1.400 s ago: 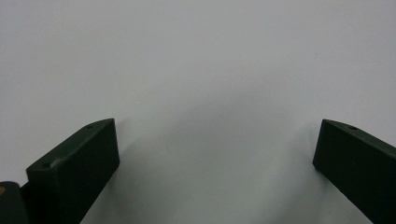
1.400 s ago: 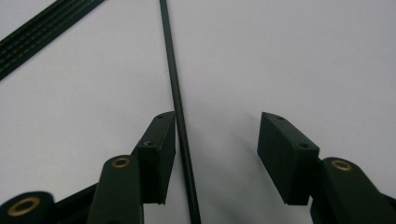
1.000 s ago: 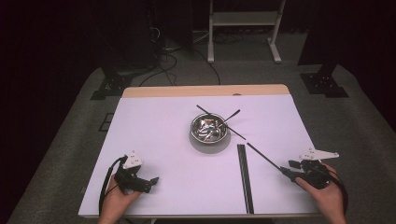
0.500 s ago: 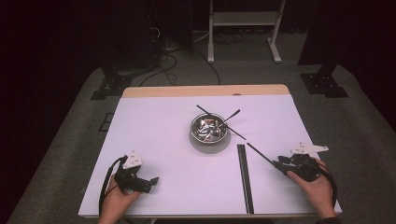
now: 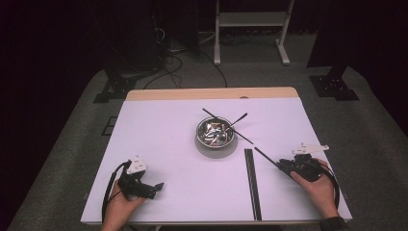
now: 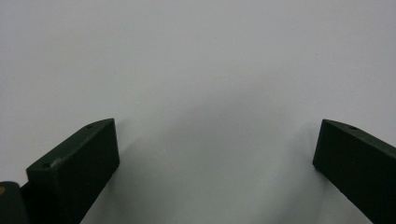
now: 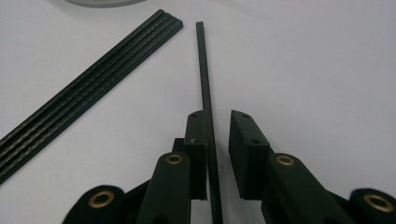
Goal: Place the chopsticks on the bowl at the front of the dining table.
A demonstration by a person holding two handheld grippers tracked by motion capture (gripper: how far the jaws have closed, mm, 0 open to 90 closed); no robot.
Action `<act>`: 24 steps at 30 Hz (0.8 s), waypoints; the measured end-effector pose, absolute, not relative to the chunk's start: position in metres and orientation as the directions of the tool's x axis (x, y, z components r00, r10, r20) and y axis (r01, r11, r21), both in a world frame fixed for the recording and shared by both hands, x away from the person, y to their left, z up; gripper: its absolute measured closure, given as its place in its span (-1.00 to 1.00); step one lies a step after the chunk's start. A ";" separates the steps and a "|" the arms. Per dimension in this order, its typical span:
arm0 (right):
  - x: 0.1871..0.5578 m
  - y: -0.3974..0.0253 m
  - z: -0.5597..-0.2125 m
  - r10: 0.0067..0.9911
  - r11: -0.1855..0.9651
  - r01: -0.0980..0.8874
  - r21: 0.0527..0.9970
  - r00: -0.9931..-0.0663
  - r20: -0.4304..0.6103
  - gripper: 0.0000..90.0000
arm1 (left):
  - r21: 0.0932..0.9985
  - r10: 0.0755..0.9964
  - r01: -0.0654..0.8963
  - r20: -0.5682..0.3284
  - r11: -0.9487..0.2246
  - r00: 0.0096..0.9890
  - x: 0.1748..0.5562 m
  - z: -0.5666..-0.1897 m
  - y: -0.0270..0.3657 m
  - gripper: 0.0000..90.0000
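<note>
A right gripper (image 7: 217, 126) with narrowly parted jaws has 1 black chopstick (image 7: 204, 79) between them beside a bundle of chopsticks (image 5: 252, 182), near a metal bowl (image 5: 216, 133), while the left gripper (image 6: 215, 154) rests wide open on the white table (image 5: 163, 139).

A white table (image 5: 159, 144) takes up the middle of the frame, with a strip of bare wood along its top edge. Just right of centre sits a metal bowl (image 5: 216, 133) with two black chopsticks (image 5: 238, 118) crossing over its rim. Below and right of it lies a row of black chopsticks (image 5: 252, 184) (packed side by side). At lower left a hand holds the left gripper (image 5: 157, 187); at lower right the right gripper (image 5: 281, 166) meets a single chopstick (image 5: 265, 156) slanting toward the bowl.
</note>
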State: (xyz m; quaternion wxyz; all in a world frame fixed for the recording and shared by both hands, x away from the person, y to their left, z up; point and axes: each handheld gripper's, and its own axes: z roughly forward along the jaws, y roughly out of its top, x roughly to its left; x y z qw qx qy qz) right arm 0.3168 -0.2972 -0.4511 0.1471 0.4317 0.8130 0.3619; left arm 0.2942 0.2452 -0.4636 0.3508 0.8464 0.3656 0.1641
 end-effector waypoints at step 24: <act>0.316 -0.295 -0.455 0.817 0.367 0.614 0.699 -0.572 0.074 0.90 | 0.714 0.734 0.503 0.022 -0.487 0.679 0.294 -0.464 0.245 -1.00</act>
